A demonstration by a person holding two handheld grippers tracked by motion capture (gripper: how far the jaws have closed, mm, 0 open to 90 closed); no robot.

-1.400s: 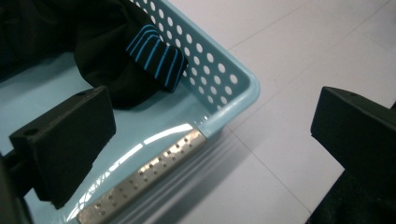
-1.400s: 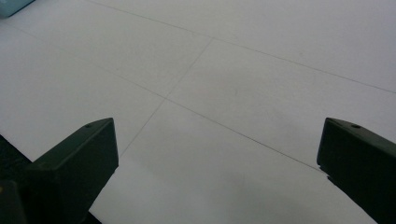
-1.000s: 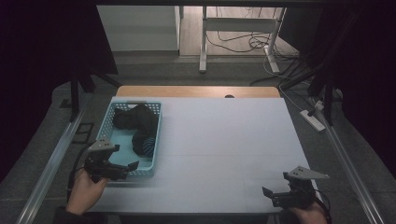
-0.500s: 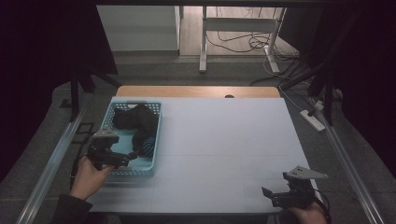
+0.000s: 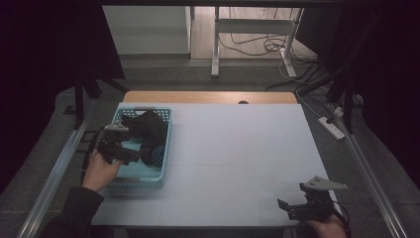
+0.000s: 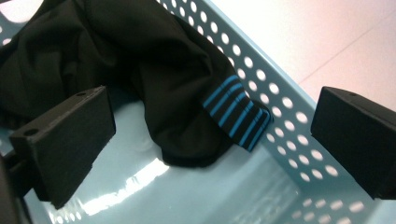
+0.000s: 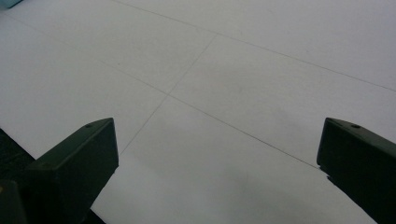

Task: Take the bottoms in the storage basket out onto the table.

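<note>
While our left gripper (image 6: 212, 140) gapes over the basket (image 6: 280, 112), we should straddle the sock's (image 6: 177, 93) striped cuff (image 6: 238, 116); our right gripper (image 5: 297, 208) idles open.

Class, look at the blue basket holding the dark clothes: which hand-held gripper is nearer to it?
Left. The left hand-held gripper is over the basket, jaws open toward the clothes; the right hand-held gripper sits across the table.

Both grippers, left (image 5: 132, 157) and right (image 5: 287, 207), jaws wide apart.
</note>
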